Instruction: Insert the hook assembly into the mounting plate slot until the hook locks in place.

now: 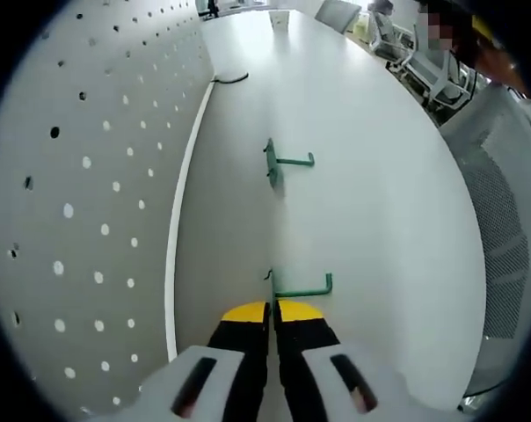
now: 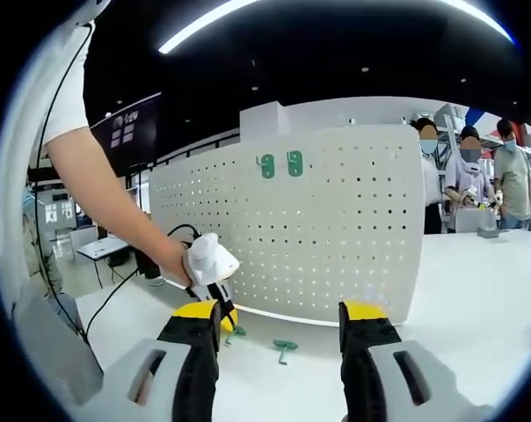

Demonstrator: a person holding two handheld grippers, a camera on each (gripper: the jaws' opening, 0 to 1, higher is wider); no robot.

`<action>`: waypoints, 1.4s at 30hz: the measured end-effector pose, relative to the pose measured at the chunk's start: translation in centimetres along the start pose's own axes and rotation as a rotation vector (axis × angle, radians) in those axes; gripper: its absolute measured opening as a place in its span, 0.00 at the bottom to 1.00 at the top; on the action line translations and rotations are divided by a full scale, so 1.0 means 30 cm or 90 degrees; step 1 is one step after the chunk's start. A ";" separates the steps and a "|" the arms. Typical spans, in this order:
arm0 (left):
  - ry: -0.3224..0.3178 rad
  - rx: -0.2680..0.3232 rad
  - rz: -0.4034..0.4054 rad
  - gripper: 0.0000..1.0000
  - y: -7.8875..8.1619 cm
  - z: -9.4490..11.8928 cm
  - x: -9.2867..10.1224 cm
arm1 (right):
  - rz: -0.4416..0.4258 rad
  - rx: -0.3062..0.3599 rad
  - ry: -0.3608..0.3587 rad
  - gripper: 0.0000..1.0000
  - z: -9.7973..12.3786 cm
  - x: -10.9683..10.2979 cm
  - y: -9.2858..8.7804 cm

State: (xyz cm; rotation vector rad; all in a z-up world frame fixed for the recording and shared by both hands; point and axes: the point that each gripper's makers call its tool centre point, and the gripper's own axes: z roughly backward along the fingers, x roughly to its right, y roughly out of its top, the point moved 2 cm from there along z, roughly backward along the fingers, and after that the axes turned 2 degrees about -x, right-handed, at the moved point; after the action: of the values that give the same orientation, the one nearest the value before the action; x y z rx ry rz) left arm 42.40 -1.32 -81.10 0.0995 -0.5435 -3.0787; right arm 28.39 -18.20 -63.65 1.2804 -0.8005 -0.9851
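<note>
Now the left gripper [image 1: 272,309] is bearing down on the nearer green hook [image 1: 301,288], which is lying on the white table [image 1: 380,202] just ahead of the yellow tips. Its jaws are standing pressed together, and the hook's back plate sits right at their tips, so whether they are pinching it cannot be told. Judging by this, the pickup step is in hand: the hook needs a firm grip, then lifting and turning toward the pegboard [image 1: 90,176] beside it so the back plate meets a slot. A second green hook [image 1: 283,163] is lying farther along the table, well apart from the first.

In the right gripper view, the right gripper [image 2: 279,321] is waiting with jaws spread wide and nothing between them. Beyond it the left gripper [image 2: 214,294] is showing in a person's hand [image 2: 173,261], low at the table beside the two hooks [image 2: 284,346]. Farther back the pegboard [image 2: 336,237] is standing upright, and this view is revealing two green pieces [image 2: 280,164] already mounted near its top, plus bystanders behind.
</note>
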 end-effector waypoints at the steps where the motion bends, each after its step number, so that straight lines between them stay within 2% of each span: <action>1: -0.002 0.008 0.005 0.02 0.002 0.002 0.002 | -0.002 0.001 0.001 0.52 0.000 -0.001 0.000; 6: -0.003 0.024 0.013 0.02 -0.004 0.004 0.009 | -0.008 0.000 0.003 0.52 -0.001 -0.001 -0.003; 8: -0.013 0.035 0.031 0.02 -0.002 0.005 0.017 | -0.009 0.000 0.004 0.52 -0.002 -0.003 -0.003; 12: -0.003 0.044 0.019 0.02 -0.005 0.009 0.017 | -0.017 0.003 0.002 0.52 0.000 0.003 -0.001; 15: -0.002 0.053 0.028 0.02 -0.001 0.014 0.015 | -0.019 0.004 0.001 0.52 0.001 0.004 -0.001; 25: 0.021 0.118 0.053 0.02 0.049 0.064 -0.003 | -0.018 0.006 0.002 0.53 -0.001 0.003 0.001; 32: 0.043 0.149 0.052 0.02 0.075 0.096 -0.003 | -0.028 0.011 0.000 0.53 0.003 0.010 0.003; 35: 0.031 0.169 0.066 0.02 0.088 0.104 0.010 | -0.028 0.012 0.001 0.53 0.003 0.009 0.004; 37: 0.037 0.183 0.070 0.02 0.092 0.115 0.009 | -0.027 0.012 0.003 0.53 0.001 0.005 0.004; 38: 0.034 0.201 0.082 0.02 0.101 0.123 0.010 | -0.026 0.012 0.005 0.53 0.000 0.003 0.003; 42: 0.041 0.223 0.097 0.02 0.107 0.145 0.007 | -0.025 0.012 0.008 0.53 -0.001 -0.001 0.005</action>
State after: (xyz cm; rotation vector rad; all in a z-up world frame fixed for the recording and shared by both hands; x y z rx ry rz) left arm 41.91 -2.84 -75.94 0.1509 -1.0282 -2.7925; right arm 28.42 -18.16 -63.52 1.3220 -0.7795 -1.0013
